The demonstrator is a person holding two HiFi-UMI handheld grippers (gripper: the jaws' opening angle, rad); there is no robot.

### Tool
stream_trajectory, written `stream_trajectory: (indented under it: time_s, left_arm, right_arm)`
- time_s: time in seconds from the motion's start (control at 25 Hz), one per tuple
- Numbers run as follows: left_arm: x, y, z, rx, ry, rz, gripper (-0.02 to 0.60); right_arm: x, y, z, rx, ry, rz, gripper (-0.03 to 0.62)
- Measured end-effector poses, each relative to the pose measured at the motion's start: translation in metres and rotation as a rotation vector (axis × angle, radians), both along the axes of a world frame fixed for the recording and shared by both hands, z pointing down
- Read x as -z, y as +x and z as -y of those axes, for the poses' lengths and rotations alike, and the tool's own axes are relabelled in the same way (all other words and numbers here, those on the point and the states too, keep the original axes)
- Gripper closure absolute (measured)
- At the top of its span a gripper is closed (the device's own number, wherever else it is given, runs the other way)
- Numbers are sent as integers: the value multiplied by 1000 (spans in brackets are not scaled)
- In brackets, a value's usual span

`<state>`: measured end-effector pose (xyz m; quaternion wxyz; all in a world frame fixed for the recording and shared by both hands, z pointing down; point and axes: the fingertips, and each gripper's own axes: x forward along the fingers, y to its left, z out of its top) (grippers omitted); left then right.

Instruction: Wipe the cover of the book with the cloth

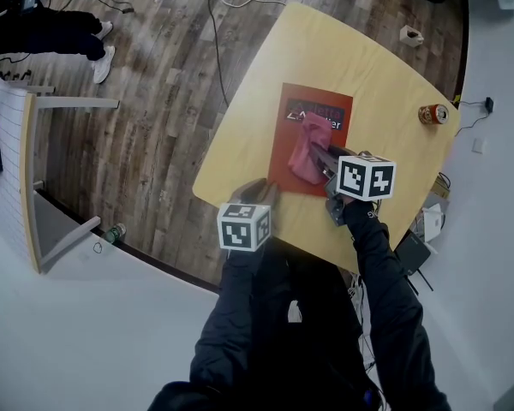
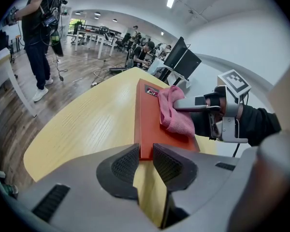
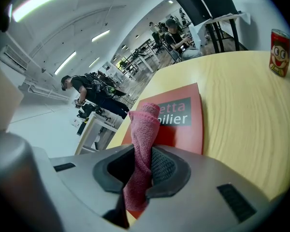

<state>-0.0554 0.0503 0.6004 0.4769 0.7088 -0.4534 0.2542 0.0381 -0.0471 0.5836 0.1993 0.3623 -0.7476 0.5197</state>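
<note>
A red book [image 1: 284, 135] lies flat in the middle of the yellow table [image 1: 360, 67]. A pink cloth [image 1: 307, 146] rests bunched on its cover. My right gripper [image 1: 323, 157] is shut on the cloth [image 3: 144, 129], which hangs between its pads and touches the book [image 3: 183, 129] below the white lettering. My left gripper [image 1: 264, 188] is at the book's near left corner. In the left gripper view that corner [image 2: 145, 151] sits between the pads, touching both, and the cloth [image 2: 176, 115] and right gripper [image 2: 181, 103] show further along the cover.
A red drinks can [image 1: 433, 114] stands near the table's right edge and a small white object [image 1: 410, 34] sits at the far corner. The table's left edge drops to wooden floor. A person [image 2: 38, 33] stands off to the left, beyond a white desk [image 1: 17, 169].
</note>
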Motion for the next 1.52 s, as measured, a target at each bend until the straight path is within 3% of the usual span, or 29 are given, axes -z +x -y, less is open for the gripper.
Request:
stream_trajectory:
  time_s: [0.92,1.16,1.52]
  left_arm:
    - [0,0,-1,10,-2,5,469]
    - [1,0,-1,12,1,4,469]
    - [12,-5,0,22,26,-1,474]
  right_arm:
    - [4,56,-10,-68,8,-55,514]
    - [27,36,-12,-48,24,10,516]
    - [43,-26,-22,36,19,102,516]
